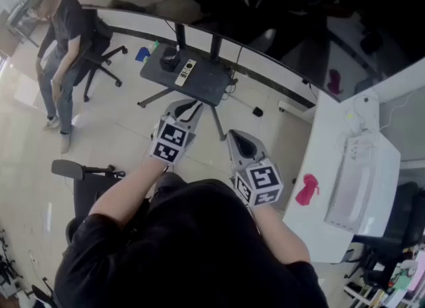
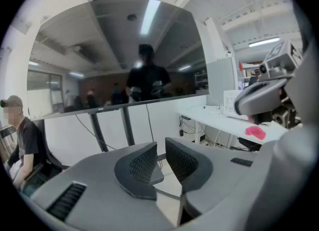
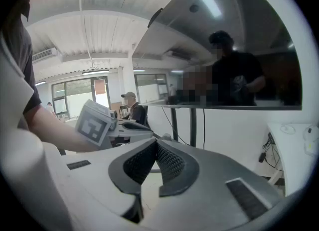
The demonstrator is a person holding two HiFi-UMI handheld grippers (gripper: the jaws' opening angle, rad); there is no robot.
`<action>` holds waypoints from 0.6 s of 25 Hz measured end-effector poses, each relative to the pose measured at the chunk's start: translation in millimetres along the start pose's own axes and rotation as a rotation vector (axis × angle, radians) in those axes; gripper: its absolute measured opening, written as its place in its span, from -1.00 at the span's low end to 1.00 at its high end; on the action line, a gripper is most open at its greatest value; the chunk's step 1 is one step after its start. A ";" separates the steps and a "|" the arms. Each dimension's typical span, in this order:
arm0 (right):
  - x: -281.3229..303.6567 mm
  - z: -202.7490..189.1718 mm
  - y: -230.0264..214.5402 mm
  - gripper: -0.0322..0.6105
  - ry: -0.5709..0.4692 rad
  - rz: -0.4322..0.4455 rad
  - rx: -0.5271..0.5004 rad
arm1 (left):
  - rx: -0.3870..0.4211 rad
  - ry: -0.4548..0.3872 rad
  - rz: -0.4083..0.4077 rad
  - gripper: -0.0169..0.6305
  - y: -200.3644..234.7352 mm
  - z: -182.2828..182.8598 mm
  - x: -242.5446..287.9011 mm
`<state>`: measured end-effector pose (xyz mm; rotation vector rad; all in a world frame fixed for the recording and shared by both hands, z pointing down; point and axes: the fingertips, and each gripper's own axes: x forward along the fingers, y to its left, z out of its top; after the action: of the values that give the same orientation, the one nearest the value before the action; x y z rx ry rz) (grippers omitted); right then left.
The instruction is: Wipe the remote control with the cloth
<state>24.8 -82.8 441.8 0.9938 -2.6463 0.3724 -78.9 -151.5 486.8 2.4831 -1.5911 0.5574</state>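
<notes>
– While the left gripper (image 1: 188, 105) and right gripper (image 1: 236, 137) hang short of the table (image 1: 206, 86), how far along is the wipe?

– Not begun, by the look of it. At 10 o'clock a person (image 1: 58, 54) waits, uninvolved. At 12 o'clock the remote (image 1: 185, 72) lies on the small dark table, with a dark item (image 1: 170, 58) just beside it at its 10 o'clock. Both grippers are well apart from it, over bare floor.

– And the cloth?

– It cannot be picked out for sure. It may be that dark item, or the pink thing (image 1: 307, 189) on the white desk (image 1: 319, 233) at 4 o'clock. Neither gripper has it, so taking up the cloth, reaching the remote and all the rubbing appear to be left.

– Fingers, left first?

– On the left gripper, the fingers (image 2: 142, 163) stand a narrow gap apart. Only floor and the table's edge show through that gap, and the pads touch nothing. The gripper points toward 12 o'clock, at the table.

– And the right?

– At the left one's 4 o'clock, its fingers (image 3: 139, 163) are pressed tip to tip. Nothing is pinched between them and nothing is touched.
</notes>
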 end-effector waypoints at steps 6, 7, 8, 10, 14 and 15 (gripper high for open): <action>-1.9 -20.0 -15.8 -0.87 0.083 -0.017 0.026 | -0.065 0.135 0.124 -0.44 77.5 -60.4 60.0; 0.9 -23.4 -18.3 -0.87 0.096 -0.028 0.037 | -0.072 0.169 0.136 -0.38 91.3 -74.8 72.7; 4.1 -26.1 -21.1 -0.87 0.107 -0.042 0.049 | -0.082 0.201 0.146 -0.32 105.1 -89.2 86.1; 11.9 -31.0 -27.0 -0.87 0.131 -0.072 0.074 | -0.109 0.252 0.161 -0.24 132.4 -115.4 113.7; 31.1 -46.6 -36.0 -0.87 0.194 -0.124 0.120 | -0.146 0.333 0.177 -0.22 177.9 -163.1 168.0; 34.8 -50.8 -37.3 -0.87 0.209 -0.136 0.132 | -0.150 0.355 0.175 -0.22 185.3 -175.2 181.0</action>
<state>33.7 -113.6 506.2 1.1027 -2.3788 0.5915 -218.7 -330.0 702.1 2.0135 -1.6438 0.8160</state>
